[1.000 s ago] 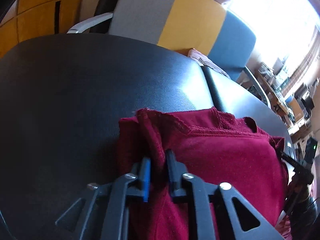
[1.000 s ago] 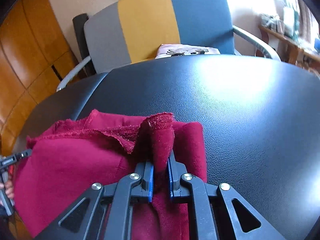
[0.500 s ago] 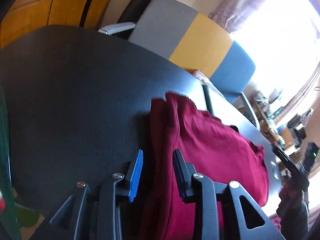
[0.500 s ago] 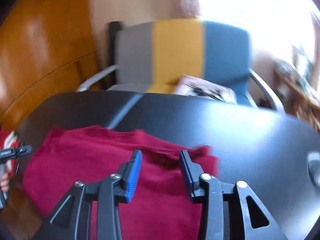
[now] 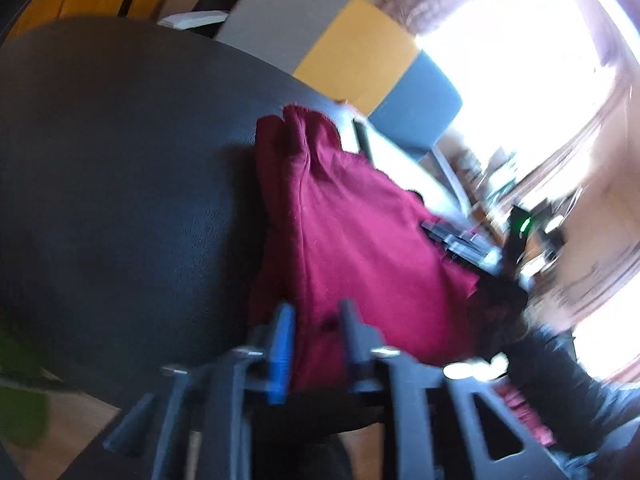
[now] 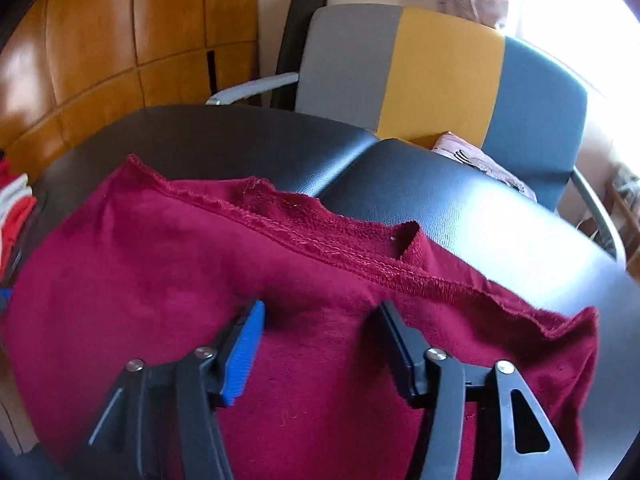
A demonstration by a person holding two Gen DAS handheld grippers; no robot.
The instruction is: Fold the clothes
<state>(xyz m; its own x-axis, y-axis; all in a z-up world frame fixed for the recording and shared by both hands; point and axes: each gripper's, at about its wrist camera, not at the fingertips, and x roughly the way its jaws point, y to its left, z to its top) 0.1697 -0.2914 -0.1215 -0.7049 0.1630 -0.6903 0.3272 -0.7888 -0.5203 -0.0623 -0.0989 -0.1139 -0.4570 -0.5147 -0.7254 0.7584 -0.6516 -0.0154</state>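
Note:
A dark red garment lies folded on the black table, its raw hem running across the far side. My right gripper is open wide above the middle of the cloth and holds nothing. In the blurred left wrist view the same garment lies along the table's near edge. My left gripper is open with its jaws either side of the cloth's near edge, not clamped on it. The right gripper's body shows at the cloth's far side.
A grey, yellow and blue chair stands behind the table with a pink cloth on its seat. Wood panelling is at the left. Red and white clothes lie at the left table edge.
Both grippers have let go of the red garment and opened. The cloth now lies flat on the table. Both grippers have pulled back toward the near edge.

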